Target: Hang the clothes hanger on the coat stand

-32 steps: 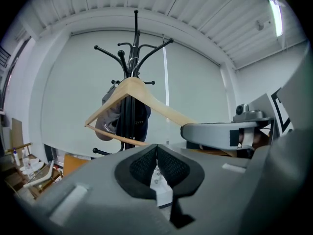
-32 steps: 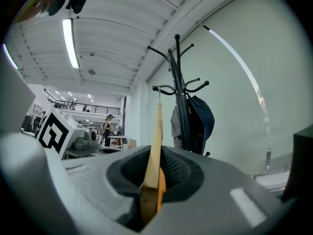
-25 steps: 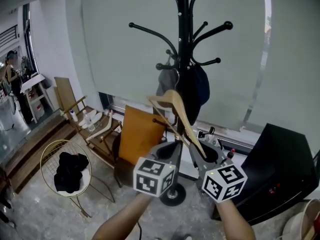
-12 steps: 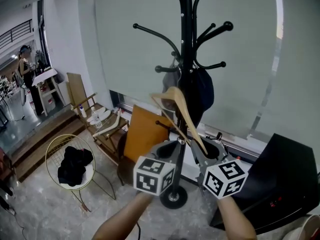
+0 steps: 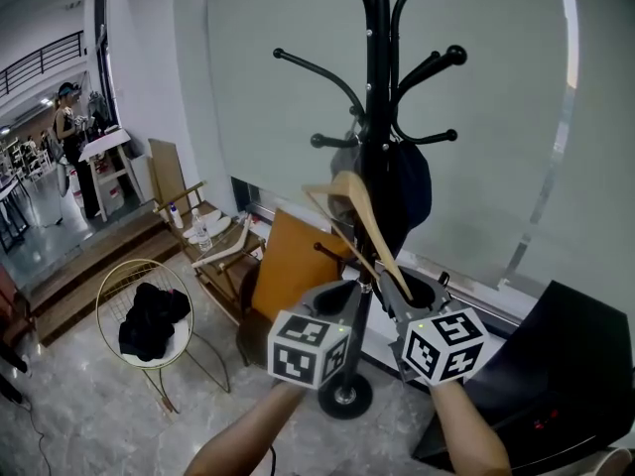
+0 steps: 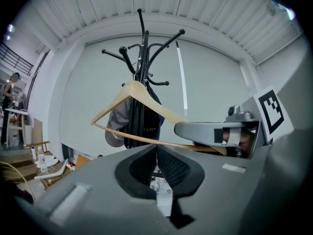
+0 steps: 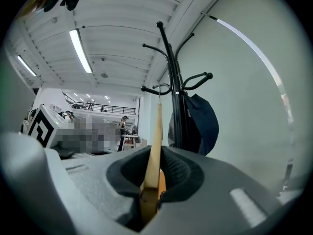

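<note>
The black coat stand (image 5: 377, 137) rises in the middle of the head view, with curved pegs at several heights. A wooden hanger (image 5: 359, 224) is held tilted in front of its pole, hook end up. My right gripper (image 5: 415, 300) is shut on the hanger's lower end; in the right gripper view the wood (image 7: 155, 151) runs up from between the jaws (image 7: 155, 182) toward the stand (image 7: 172, 97). My left gripper (image 5: 342, 297) sits just left of it, shut with nothing between its pads (image 6: 156, 153); the hanger (image 6: 142, 111) crosses above it.
A dark cap and a grey cap (image 5: 402, 186) hang on the stand's lower pegs. An orange-brown board (image 5: 293, 266), a wooden folding chair (image 5: 203, 236) and a gold wire basket (image 5: 111, 300) with black cloth stand at left. A black box (image 5: 561, 385) sits at lower right. A person (image 5: 74, 132) stands far left.
The stand has drifted slightly right and grown larger in the head view. Both grippers keep their pose, with the hanger still in the right one.
</note>
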{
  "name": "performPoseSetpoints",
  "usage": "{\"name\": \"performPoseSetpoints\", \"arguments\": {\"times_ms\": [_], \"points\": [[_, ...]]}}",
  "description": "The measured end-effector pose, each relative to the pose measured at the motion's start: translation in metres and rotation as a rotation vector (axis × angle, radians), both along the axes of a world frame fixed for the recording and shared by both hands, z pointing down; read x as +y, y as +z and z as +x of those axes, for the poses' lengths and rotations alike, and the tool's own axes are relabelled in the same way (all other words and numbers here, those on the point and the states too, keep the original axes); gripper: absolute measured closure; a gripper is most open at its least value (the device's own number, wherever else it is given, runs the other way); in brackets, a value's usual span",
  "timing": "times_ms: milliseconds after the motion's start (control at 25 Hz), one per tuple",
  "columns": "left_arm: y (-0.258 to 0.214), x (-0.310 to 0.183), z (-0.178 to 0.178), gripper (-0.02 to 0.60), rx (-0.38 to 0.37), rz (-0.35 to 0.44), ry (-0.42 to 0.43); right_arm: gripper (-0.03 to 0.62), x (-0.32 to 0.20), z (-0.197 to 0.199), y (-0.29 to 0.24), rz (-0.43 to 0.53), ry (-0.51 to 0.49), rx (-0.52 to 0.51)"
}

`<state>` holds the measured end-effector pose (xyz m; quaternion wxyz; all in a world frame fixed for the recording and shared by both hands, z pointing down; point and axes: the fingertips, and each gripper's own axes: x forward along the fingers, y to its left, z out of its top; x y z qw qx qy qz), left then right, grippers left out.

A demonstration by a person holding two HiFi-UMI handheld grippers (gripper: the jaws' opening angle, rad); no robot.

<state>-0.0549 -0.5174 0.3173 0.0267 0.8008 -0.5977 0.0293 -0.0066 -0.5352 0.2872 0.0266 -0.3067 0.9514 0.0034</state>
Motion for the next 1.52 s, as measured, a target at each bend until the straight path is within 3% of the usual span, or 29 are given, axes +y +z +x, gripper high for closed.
{"name": "performPoseSetpoints", "arguments": {"times_ms": [560, 1520], "points": [[0.010, 0.001, -0.012, 0.575, -0.022, -0.025, -0.037, 0.539, -0.015, -0.011, 0.010, -0.005, -0.010, 0.010], [0.014, 0.006, -0.006, 0.575, -0.028, -0.040, 0.000, 0.533, -0.010, -0.008, 0.015, 0.054, 0.032, 0.053]]}}
